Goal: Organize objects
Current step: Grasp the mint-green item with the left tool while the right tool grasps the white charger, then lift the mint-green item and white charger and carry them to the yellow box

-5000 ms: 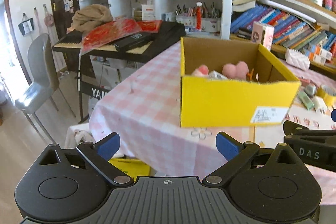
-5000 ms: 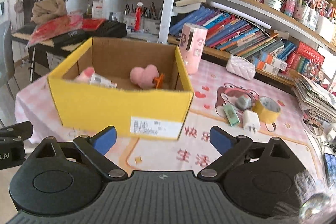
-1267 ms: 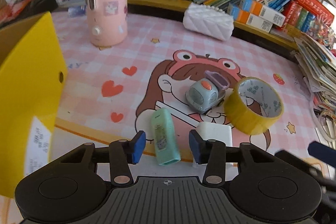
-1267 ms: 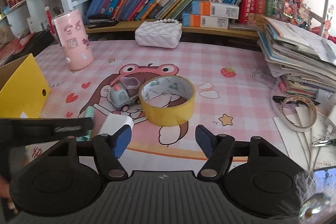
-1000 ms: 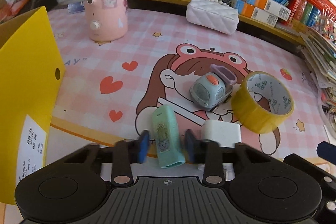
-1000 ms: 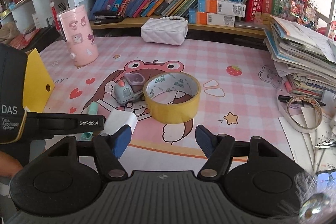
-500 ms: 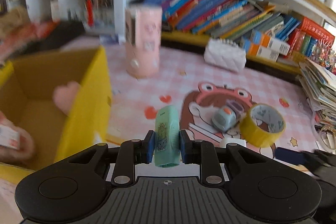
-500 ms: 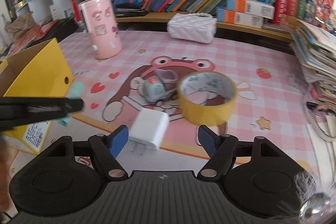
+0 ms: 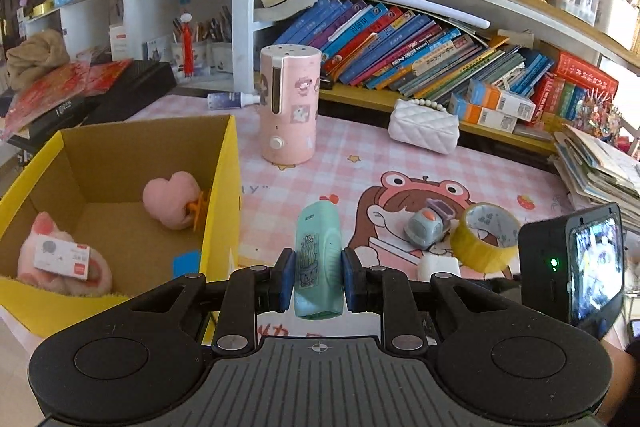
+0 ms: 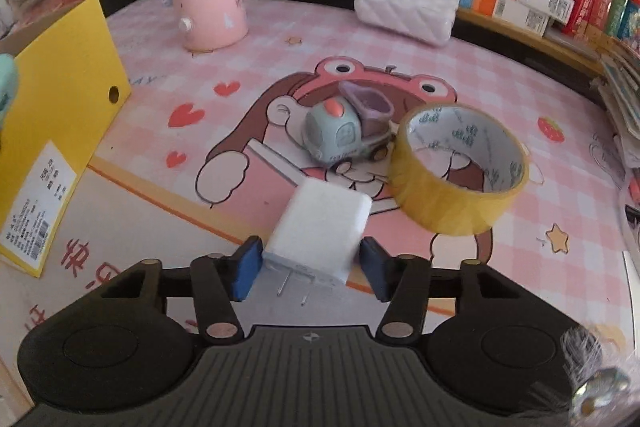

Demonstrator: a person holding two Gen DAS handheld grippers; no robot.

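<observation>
Left claw (image 9: 317, 277) clamps the green case (image 9: 319, 259) at frame centre, box (image 9: 218, 195) lower left. Right claw (image 10: 310, 269) has just been closing around the charger (image 10: 320, 227), bottom centre on the counter (image 10: 400, 67); contact unclear.

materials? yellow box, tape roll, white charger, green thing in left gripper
Yellow box: cardboard, by its raw brown inside and printed yellow outside.
Tape roll: glossy yellow plastic film, likely on a card core with printed marks.
White charger: matte moulded plastic with two metal prongs.
Green case: smooth mint shell, probably plastic or silicone; cannot tell which.
</observation>
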